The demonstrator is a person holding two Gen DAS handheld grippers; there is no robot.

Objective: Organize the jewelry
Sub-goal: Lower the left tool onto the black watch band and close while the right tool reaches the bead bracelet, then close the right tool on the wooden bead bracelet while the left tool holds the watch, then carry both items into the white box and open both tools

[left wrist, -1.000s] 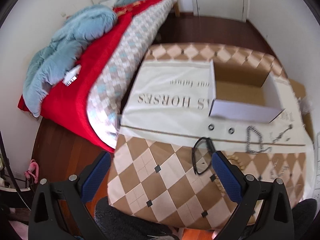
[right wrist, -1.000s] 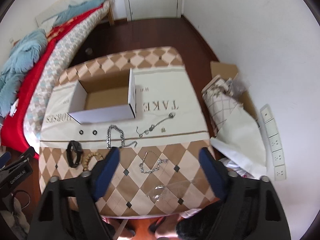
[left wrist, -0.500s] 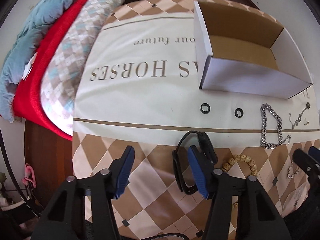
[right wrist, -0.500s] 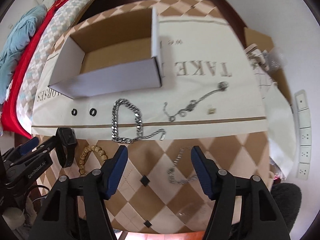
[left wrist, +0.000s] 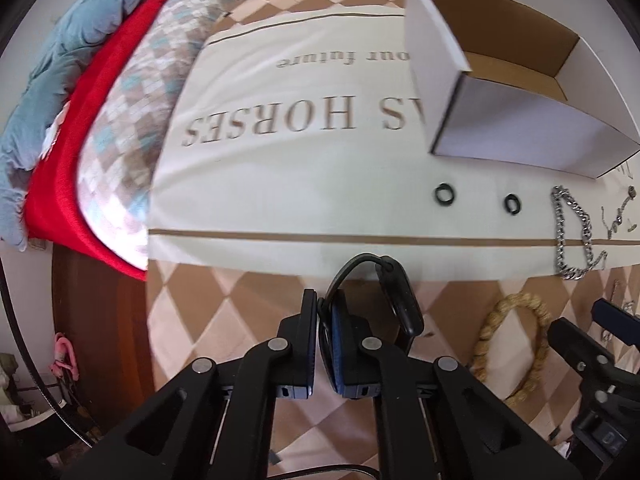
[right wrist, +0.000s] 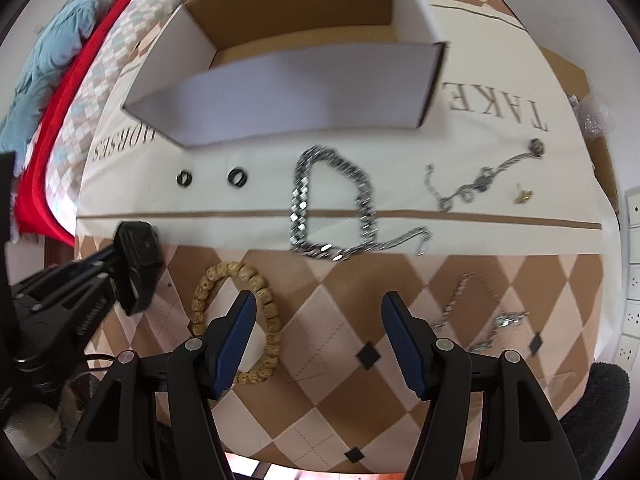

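Note:
My left gripper (left wrist: 319,312) is shut on the strap of a black watch (left wrist: 400,296), which also shows in the right wrist view (right wrist: 138,260) at the table's left. My right gripper (right wrist: 316,312) is open and empty, low over the table, with a wooden bead bracelet (right wrist: 240,300) beside its left finger. A thick silver chain (right wrist: 332,200), two black rings (right wrist: 238,177), a thin silver chain (right wrist: 480,184) and a small silver bracelet (right wrist: 480,312) lie on the cloth. An open white cardboard box (right wrist: 296,92) stands behind them.
The table has a checked cloth with a cream runner (left wrist: 280,160). A bed with red and blue blankets (left wrist: 80,80) stands to the left. A small gold piece (right wrist: 522,196) lies at the right. Wall sockets (right wrist: 632,280) are at the far right.
My left gripper has closed on the black watch strap. My right gripper has moved down and forward toward the table, staying open.

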